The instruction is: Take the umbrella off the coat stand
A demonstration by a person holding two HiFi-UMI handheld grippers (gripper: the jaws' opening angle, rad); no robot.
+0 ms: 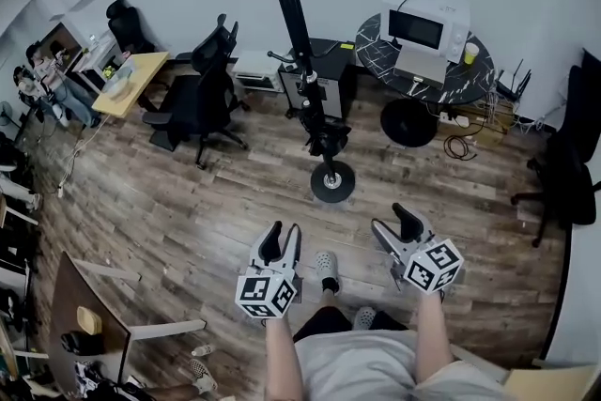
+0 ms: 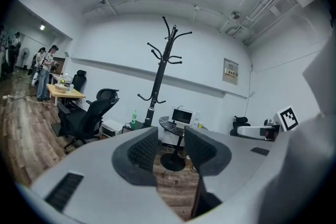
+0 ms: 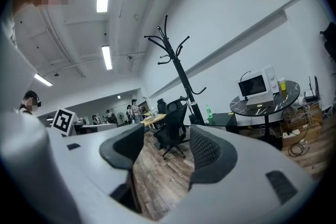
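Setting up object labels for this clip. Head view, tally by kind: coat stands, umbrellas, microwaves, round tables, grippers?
coat stand: 1
umbrella: 1, hanging low on the stand's pole
microwave: 1
round table: 1
grippers: 2, left gripper and right gripper
Total: 6

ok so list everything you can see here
coat stand: 1, black, mid floor
umbrella: 1, dark, apparently the bundle low on the stand's pole
table: 1, black, round, right of the stand
microwave: 1, white, on the table
cup: 1, yellow, on the table by the microwave
chairs: at least 3, black, two left of the stand, one at the right edge
desk: 1, wood, far left
people: several, far left
left tongs: 1, grey, open, empty
right tongs: 1, grey, open, empty
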